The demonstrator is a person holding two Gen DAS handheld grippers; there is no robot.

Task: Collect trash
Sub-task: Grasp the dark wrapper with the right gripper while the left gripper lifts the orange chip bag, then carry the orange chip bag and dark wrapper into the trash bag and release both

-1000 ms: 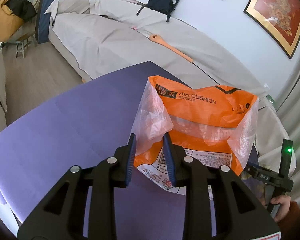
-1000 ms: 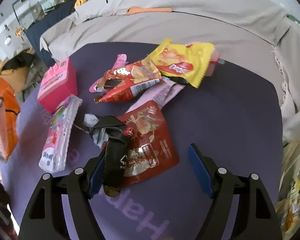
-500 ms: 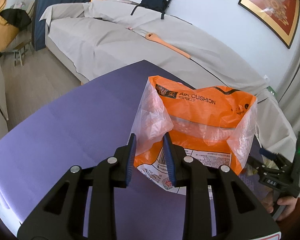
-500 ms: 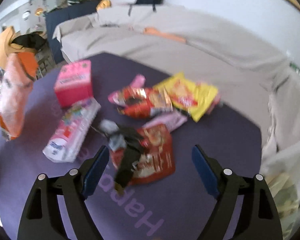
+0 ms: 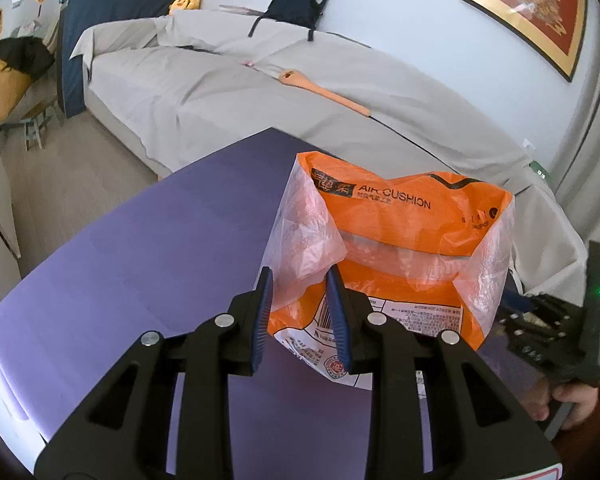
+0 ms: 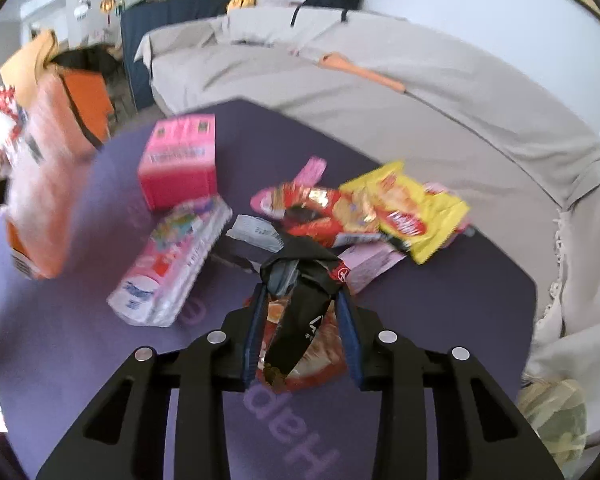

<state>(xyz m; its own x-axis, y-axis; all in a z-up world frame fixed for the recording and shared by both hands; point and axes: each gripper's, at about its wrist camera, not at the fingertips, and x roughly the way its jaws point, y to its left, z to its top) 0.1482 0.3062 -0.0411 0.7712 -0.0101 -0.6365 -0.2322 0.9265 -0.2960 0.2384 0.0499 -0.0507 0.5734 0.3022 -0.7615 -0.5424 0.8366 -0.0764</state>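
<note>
Trash wrappers (image 6: pixel 300 320), earlier beside wide jaws, now sit inside the closing right claw (image 6: pixel 302 332).

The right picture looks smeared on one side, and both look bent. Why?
Right wrist view: motion blur smears the orange bag at the left edge, while the black wrapper between the closing right gripper stays fairly crisp. Left wrist view: sharp, but the fisheye curves the sofa.

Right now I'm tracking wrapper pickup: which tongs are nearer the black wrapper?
Right. The right tongs are closing around the black wrapper; the left tongs hold the orange bag off to the side.
</note>
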